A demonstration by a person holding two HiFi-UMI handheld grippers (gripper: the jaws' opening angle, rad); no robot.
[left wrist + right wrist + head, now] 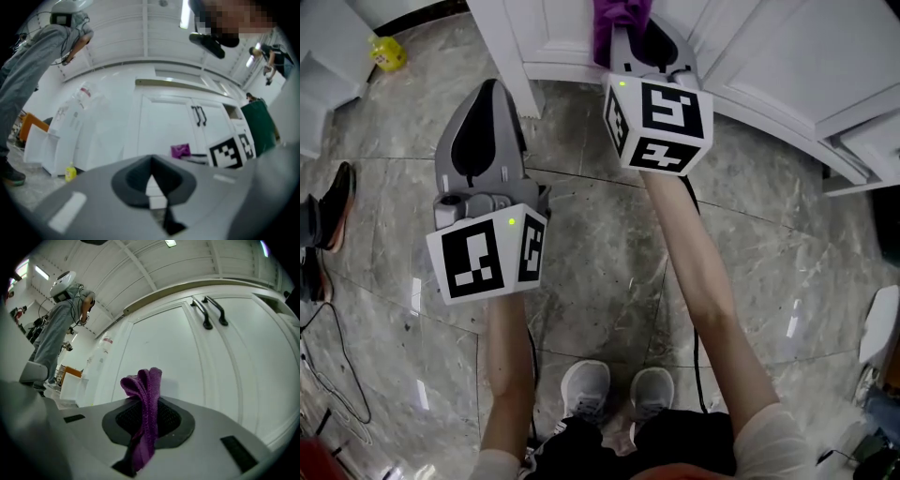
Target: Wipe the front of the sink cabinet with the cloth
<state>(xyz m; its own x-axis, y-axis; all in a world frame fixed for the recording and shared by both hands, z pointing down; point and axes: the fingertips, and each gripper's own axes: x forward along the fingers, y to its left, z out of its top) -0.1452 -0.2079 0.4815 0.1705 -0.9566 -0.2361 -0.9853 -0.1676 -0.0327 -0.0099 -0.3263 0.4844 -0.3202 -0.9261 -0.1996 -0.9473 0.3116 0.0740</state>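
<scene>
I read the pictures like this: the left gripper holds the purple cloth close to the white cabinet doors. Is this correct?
Not quite: the side is wrong. It is the right gripper that holds the purple cloth close to the white cabinet doors. The right gripper view shows the cloth pinched between its jaws. The left gripper is shut on nothing.

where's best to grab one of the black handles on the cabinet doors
Probably the middle of a black door handle, where the upright bar stands off the white cabinet door. Come straight from the front, jaws either side of the bar. The left gripper is shut and empty; the right gripper holds the purple cloth.
</scene>
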